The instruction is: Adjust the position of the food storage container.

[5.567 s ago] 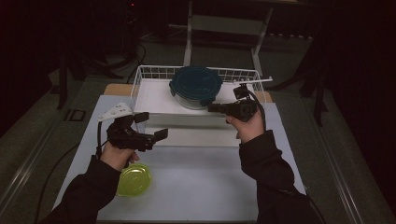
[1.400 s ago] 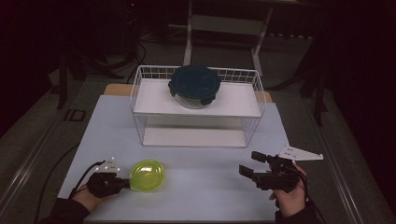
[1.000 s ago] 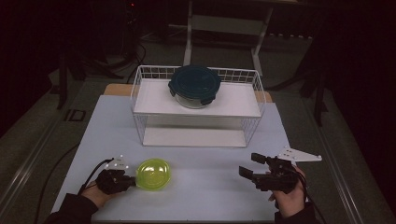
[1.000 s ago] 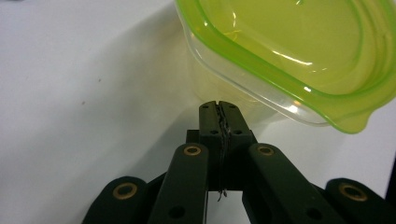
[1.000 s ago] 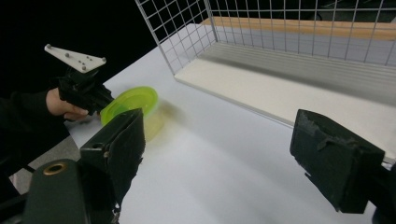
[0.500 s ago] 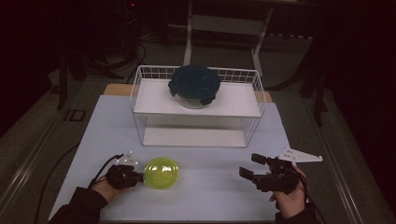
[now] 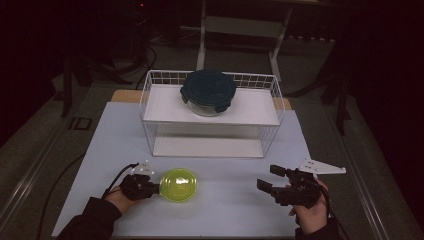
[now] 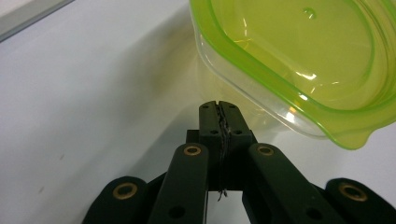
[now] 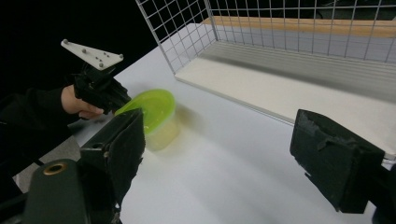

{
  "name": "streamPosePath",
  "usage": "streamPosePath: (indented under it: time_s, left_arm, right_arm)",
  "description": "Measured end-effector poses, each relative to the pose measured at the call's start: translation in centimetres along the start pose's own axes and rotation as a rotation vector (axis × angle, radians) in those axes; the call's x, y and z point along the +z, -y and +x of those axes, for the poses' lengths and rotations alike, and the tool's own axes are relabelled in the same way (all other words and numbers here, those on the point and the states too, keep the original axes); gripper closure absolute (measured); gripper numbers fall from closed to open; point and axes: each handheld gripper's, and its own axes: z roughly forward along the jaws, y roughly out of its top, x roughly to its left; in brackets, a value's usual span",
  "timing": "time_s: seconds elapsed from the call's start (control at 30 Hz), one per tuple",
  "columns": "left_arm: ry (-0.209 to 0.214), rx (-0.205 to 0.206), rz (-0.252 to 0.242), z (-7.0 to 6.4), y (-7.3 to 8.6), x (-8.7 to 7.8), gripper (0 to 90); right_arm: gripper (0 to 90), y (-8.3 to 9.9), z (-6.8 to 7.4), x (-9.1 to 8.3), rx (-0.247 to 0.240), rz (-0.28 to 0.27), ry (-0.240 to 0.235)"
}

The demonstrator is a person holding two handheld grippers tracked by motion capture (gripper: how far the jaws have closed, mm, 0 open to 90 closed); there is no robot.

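A small clear container with a lime-green lid (image 7: pixel 179 185) (image 9: pixel 152 109) stands on the white table near its front left. My left gripper (image 7: pixel 156 187) is shut with nothing between its jaws, and its tips sit low against the container's left side. In the left gripper view the closed tips (image 8: pixel 218 109) lie just under the green rim (image 8: pixel 299 60). My right gripper (image 7: pixel 267 178) (image 9: pixel 224 154) hovers open at the front right, holding nothing and well apart from the container. In the right gripper view the left gripper (image 9: pixel 100 91) is behind the container.
A white wire rack (image 7: pixel 210 117) (image 9: pixel 280 37) stands at the back of the table. On its upper shelf sits a round glass container with a dark blue lid (image 7: pixel 208 92). Bare table lies between the two grippers.
Both grippers came back from the rack to the table's front. Over the last second the shut left gripper has slid the green-lidded container to the right. The right gripper has hardly moved.
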Motion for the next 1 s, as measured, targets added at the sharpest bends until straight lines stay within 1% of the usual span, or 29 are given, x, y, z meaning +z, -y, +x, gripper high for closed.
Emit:
streamPosePath:
  time_s: [0.07, 0.17, 0.37, 0.57, 0.63, 0.67, 0.7, 0.77, 0.8, 0.93, 0.97, 1.0]
  left_arm:
    - [0.002, 0.004, 0.000, -0.1, -0.2, 0.2, 88.3]
    - [0.014, 0.019, 0.008, -0.5, -0.9, 0.9, 88.3]
    - [0.013, 0.027, 0.014, -0.6, -1.8, 1.6, 88.3]
    - [0.025, 0.039, 0.014, -1.2, -2.6, 2.6, 88.3]
    - [0.040, 0.044, 0.015, -1.5, -3.1, 3.1, 88.4]
    - [0.040, 0.043, 0.016, -1.6, -3.2, 3.2, 88.3]
    - [0.053, 0.046, 0.018, -1.8, -3.3, 3.5, 88.3]
    - [0.053, 0.056, 0.021, -2.0, -3.6, 3.8, 88.3]
    - [0.061, 0.057, 0.023, -2.2, -3.7, 3.9, 88.3]
    - [0.072, 0.069, 0.029, -2.8, -4.1, 4.5, 88.3]
    - [0.075, 0.077, 0.037, -2.8, -4.2, 4.6, 88.3]
    - [0.079, 0.071, 0.032, -3.0, -4.3, 4.9, 88.3]
  right_arm:
    - [17.5, 0.0, 0.0, 0.0, -0.001, 0.000, 0.000]
    - [17.5, 0.0, 0.0, -0.1, 0.003, 0.000, -0.002]
    - [17.5, 0.1, -0.1, -0.2, 0.005, 0.000, 0.001]
    - [17.5, 0.1, -0.1, -0.3, 0.004, -0.002, 0.003]
    - [17.5, 0.1, -0.1, -0.3, 0.005, -0.002, 0.001]
    - [17.5, 0.1, -0.1, -0.2, 0.004, -0.001, 0.001]
    - [17.5, 0.1, -0.1, -0.2, 0.004, -0.001, 0.001]
    - [17.5, 0.1, -0.1, -0.2, 0.003, 0.000, 0.000]
    - [17.5, 0.1, -0.1, -0.2, 0.003, 0.000, 0.000]
    - [17.5, 0.2, -0.2, -0.3, 0.003, -0.002, 0.001]
    - [17.5, 0.2, -0.2, -0.3, 0.004, -0.001, 0.002]
    - [17.5, 0.2, -0.2, -0.3, 0.006, 0.000, 0.002]
